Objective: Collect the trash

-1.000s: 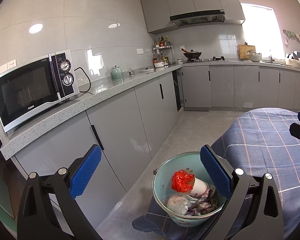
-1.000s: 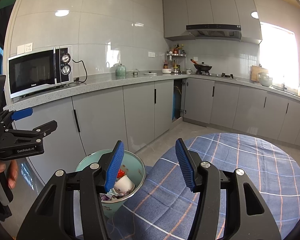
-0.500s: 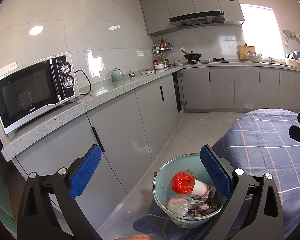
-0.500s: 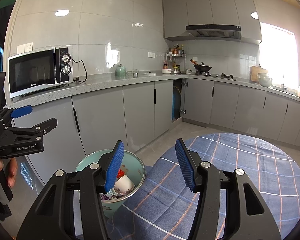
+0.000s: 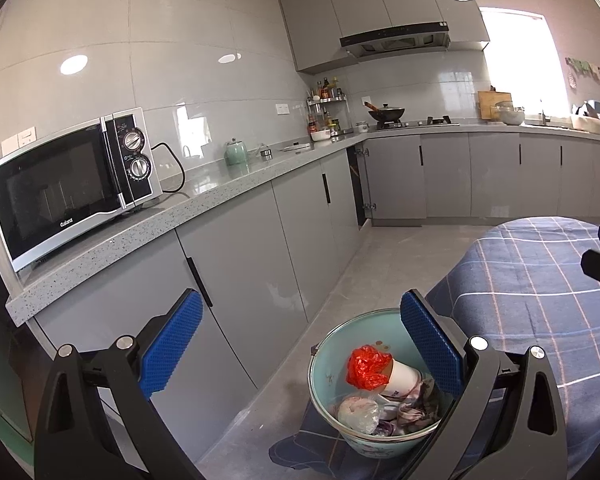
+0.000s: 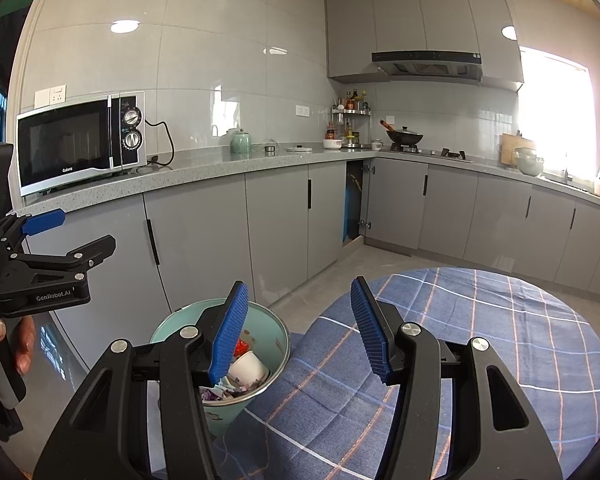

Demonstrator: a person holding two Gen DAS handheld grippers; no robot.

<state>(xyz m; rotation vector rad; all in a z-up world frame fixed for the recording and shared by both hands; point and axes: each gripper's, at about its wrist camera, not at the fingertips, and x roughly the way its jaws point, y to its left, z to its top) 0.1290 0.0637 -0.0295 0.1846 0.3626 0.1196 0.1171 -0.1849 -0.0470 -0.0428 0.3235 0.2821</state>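
Observation:
A pale green trash bucket stands on the floor beside the round table with the blue checked cloth. In it lie a red plastic bag, a white paper cup and a crumpled clear bag. My left gripper hovers above and to the left of the bucket, open and empty. The right gripper is open and empty too, over the table's edge, with the bucket and cup below its left finger. A hand holds the left gripper at the far left of the right wrist view.
A grey counter with a microwave and a green jar runs along the left above grey cabinets. One cabinet door near the corner stands ajar. A wok sits on the stove. Grey floor lies between cabinets and table.

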